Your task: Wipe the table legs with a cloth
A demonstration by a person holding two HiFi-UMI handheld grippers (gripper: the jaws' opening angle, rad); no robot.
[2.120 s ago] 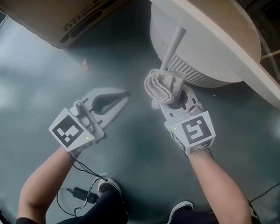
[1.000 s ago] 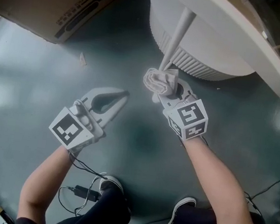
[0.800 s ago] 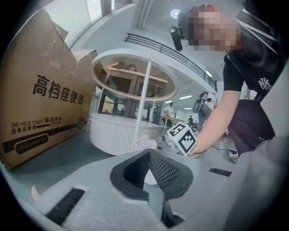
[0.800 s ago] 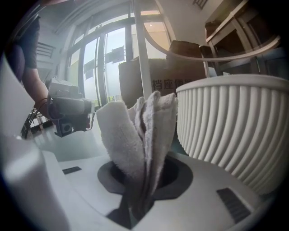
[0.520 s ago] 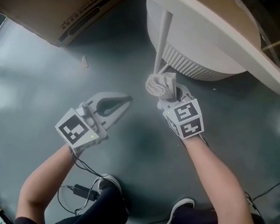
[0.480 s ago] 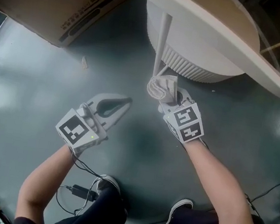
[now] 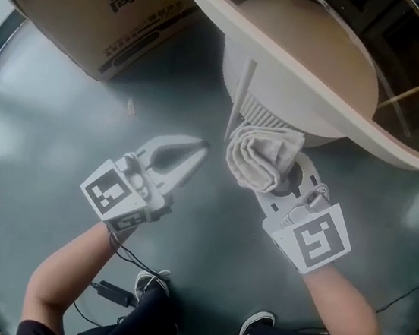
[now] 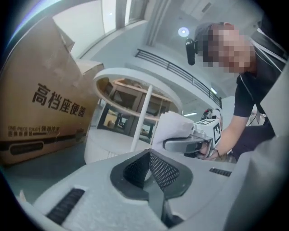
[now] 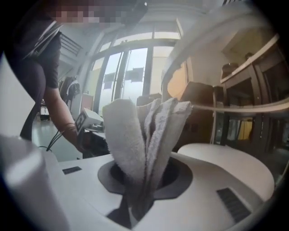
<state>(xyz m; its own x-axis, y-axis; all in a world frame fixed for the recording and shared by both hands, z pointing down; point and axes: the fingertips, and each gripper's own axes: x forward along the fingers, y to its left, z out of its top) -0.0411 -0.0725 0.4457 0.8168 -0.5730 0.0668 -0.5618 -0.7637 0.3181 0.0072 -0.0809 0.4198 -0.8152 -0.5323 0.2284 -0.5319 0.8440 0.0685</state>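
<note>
Left gripper (image 8: 149,152) fills the bottom of the frame, jaws pressed together, nothing in them. Just past it, centre right, the right gripper (image 8: 170,144) has a white cloth (image 8: 174,128) sticking up, just right of the thin white leg (image 8: 141,113). Big cardboard box (image 8: 45,113) at left, person (image 8: 247,90) upper right.

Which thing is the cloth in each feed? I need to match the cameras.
Head view: cloth at centre, in the right claw.
Left gripper view: cloth right of centre, above the tips.
Right gripper view: cloth at centre, clamped between the jaws.
Shared landmark: table rim.
</note>
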